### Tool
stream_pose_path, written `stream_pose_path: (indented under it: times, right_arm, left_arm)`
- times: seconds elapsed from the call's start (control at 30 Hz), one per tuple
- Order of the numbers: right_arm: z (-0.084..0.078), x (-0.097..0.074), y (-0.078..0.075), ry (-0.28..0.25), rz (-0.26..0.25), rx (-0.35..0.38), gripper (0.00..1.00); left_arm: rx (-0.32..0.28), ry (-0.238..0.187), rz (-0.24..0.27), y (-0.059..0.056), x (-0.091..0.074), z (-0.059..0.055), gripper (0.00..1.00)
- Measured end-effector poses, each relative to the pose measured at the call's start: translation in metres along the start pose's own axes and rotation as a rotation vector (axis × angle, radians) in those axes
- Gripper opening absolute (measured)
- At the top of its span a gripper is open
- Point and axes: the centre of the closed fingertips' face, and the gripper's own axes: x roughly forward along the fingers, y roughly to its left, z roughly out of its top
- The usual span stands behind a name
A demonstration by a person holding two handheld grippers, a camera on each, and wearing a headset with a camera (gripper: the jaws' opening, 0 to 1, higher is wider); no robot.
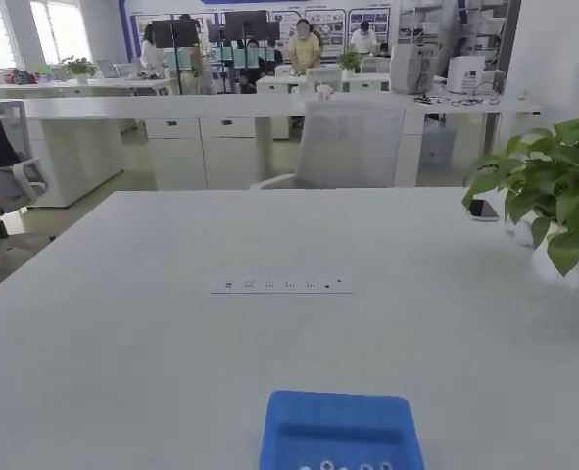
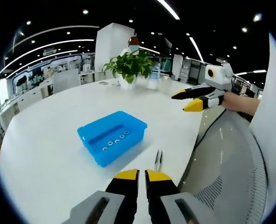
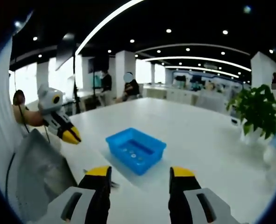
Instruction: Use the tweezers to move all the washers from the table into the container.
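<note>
Nothing written can be read here. The posters (image 1: 318, 20) at the back of the room carry print that is too small and blurred to make out. The pale strip (image 1: 281, 285) set flat in the white surface (image 1: 122, 343) bears a row of tiny dark marks, which cannot be told as letters or digits.

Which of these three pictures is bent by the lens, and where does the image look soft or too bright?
Head view: lines are straight, the windows at upper left are washed out, image slightly soft. Left gripper view: fisheye bends the table edge, yet the blue container and washers look sharp. Right gripper view: fisheye too, ceiling lights bow into arcs, the plant is blurred.
</note>
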Motion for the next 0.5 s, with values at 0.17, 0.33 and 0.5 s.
stream_pose_path:
  times: [0.17, 0.33, 0.5]
  right_arm:
    - [0.0, -0.004, -0.004, 0.006, -0.004, -0.016, 0.48]
    - [0.001, -0.007, -0.007, -0.004, -0.009, -0.005, 0.49]
    - [-0.002, -0.008, -0.011, -0.007, -0.014, 0.006, 0.5]
  left_arm:
    - [-0.052, -0.095, 0.067, 0.009, -0.008, 0.013, 0.13]
    - [-0.071, -0.126, 0.11, 0.016, -0.01, 0.012, 0.25]
    - [-0.087, -0.22, 0.164, 0.025, -0.015, 0.028, 0.42]
